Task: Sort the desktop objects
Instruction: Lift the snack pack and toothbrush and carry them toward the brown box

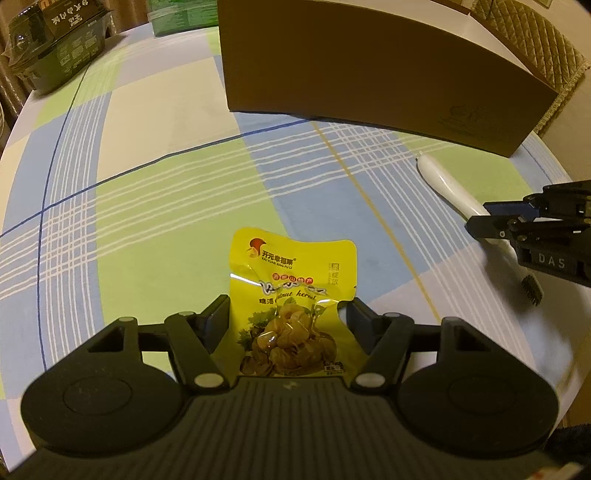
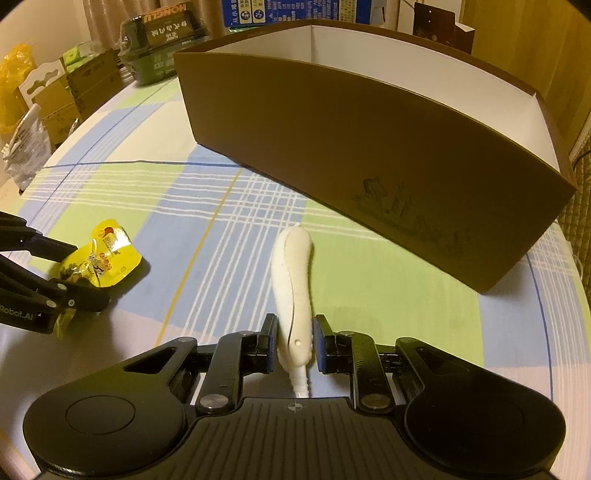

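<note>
A yellow chestnut snack packet (image 1: 291, 266) lies on the checked tablecloth, and my left gripper (image 1: 286, 308) is shut on its lower half, one pad against each side. In the right wrist view the packet (image 2: 110, 254) looks crumpled between the left gripper's (image 2: 86, 275) fingers. A white brush (image 2: 293, 266) points away toward the brown box (image 2: 369, 147). My right gripper (image 2: 295, 332) is shut on its handle. From the left wrist view the brush (image 1: 443, 181) lies to the right, with the right gripper (image 1: 491, 218) across it and dark bristles behind.
The brown open box (image 1: 369, 74) with a white inside stands at the back. A dark green package (image 2: 162, 40), small cardboard boxes (image 2: 74, 92) and a silver bag (image 2: 26, 147) sit along the far left edge. A blue carton (image 2: 295, 11) stands behind the box.
</note>
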The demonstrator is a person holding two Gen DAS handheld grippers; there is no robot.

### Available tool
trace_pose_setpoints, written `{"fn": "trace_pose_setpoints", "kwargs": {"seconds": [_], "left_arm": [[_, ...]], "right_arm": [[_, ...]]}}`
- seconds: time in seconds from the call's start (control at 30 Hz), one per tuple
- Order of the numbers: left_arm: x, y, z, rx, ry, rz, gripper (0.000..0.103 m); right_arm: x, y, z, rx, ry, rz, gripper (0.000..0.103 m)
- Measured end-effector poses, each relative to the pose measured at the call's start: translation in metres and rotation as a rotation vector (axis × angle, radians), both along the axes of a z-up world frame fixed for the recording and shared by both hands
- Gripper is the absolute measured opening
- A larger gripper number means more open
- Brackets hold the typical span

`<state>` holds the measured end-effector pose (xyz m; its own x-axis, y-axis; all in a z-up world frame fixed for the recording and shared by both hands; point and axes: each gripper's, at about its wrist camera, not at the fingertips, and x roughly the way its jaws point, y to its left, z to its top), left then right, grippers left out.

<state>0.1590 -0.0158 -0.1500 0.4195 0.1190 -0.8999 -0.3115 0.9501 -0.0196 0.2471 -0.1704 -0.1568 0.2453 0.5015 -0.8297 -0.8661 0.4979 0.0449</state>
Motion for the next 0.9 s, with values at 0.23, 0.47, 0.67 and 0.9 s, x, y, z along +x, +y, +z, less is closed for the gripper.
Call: {"fn": "trace_pose_setpoints", "kwargs": {"seconds": [0.23, 0.47, 0.67, 0.9], "left_arm": [[-0.002, 0.000, 0.001, -0.004, -0.007, -0.012, 0.064], [-0.005, -0.002, 0.005, -0.007, -0.018, -0.029, 0.063], [-0.007, -0.003, 0.014, -0.015, -0.041, -0.041, 0.061], [-0.006, -0.004, 0.020, -0.014, -0.060, -0.056, 0.060]], "right_arm": [[-0.003, -0.001, 0.000, -0.006, 0.004, -0.008, 0.017], [-0.008, -0.003, 0.001, -0.001, 0.020, -0.004, 0.017], [-0.010, -0.007, 0.008, 0.025, 0.031, -0.013, 0.017], [-0.010, -0.011, 0.015, 0.037, 0.031, -0.034, 0.017]]}}
